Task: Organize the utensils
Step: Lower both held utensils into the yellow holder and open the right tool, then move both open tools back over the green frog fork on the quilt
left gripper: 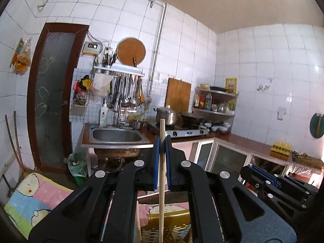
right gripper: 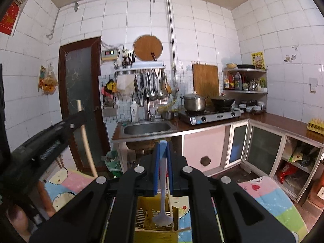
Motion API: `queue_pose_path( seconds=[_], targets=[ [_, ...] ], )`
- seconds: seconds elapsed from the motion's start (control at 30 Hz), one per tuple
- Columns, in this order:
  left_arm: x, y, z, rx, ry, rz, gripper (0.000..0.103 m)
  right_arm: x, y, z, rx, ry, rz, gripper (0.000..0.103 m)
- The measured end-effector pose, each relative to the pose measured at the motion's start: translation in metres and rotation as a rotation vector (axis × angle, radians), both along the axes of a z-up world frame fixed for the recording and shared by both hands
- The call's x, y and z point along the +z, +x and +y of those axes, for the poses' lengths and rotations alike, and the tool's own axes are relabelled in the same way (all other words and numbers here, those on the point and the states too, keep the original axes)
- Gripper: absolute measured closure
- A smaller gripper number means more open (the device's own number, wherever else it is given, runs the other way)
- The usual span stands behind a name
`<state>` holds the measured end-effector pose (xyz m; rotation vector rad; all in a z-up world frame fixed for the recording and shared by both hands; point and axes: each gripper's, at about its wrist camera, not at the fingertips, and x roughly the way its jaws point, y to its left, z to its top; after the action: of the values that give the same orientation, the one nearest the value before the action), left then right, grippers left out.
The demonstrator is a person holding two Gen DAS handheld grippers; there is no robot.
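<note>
My left gripper (left gripper: 162,143) is shut on a pale wooden chopstick (left gripper: 161,182) that stands upright between the blue pads, its lower end over a yellow slotted utensil holder (left gripper: 168,226). My right gripper (right gripper: 162,147) is shut on a light blue spoon (right gripper: 162,202), handle up and bowl hanging down above the yellow utensil holder (right gripper: 145,216). The left gripper (right gripper: 60,133) with its chopstick (right gripper: 86,141) shows at the left of the right wrist view. The right gripper (left gripper: 263,180) shows at the right of the left wrist view.
A patchwork cartoon cloth (right gripper: 273,198) lies under the holder. Ahead stand a steel sink (right gripper: 147,127), a gas stove with a pot (right gripper: 195,101) and wok, a rack of hanging utensils (right gripper: 154,83), corner shelves (right gripper: 245,81), and cabinets (right gripper: 261,149) at right.
</note>
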<state>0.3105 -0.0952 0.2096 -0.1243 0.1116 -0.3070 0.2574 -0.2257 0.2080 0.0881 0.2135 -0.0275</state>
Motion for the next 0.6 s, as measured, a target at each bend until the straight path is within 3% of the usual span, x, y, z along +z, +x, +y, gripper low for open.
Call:
queue_pose_path(
  seconds=[0.27, 0.43, 0.5, 0.53, 0.57, 0.6],
  targets=[
    [-0.065, 0.04, 0.0, 0.017, 0.035, 0.103, 0.098, -0.052, 0.036, -0.004, 0.0, 0.007, 0.088, 0.096],
    [-0.083, 0.043, 0.008, 0.025, 0.05, 0.168, 0.097, -0.071, 0.044, -0.004, -0.018, 0.0, 0.143, 0.095],
    [-0.081, 0.042, 0.011, 0.022, 0.063, 0.2, 0.077, -0.072, 0.041, -0.006, -0.032, -0.013, 0.16, 0.094],
    [-0.078, 0.038, 0.015, 0.03, 0.07, 0.213, 0.053, -0.071, 0.038, -0.007, -0.043, -0.022, 0.169, 0.088],
    [-0.073, 0.032, 0.02, 0.039, 0.064, 0.209, 0.037, -0.07, 0.034, -0.009, -0.049, -0.025, 0.175, 0.079],
    [-0.069, 0.027, 0.025, 0.043, 0.06, 0.203, 0.033, -0.067, 0.028, -0.012, -0.06, -0.027, 0.18, 0.053]
  ],
)
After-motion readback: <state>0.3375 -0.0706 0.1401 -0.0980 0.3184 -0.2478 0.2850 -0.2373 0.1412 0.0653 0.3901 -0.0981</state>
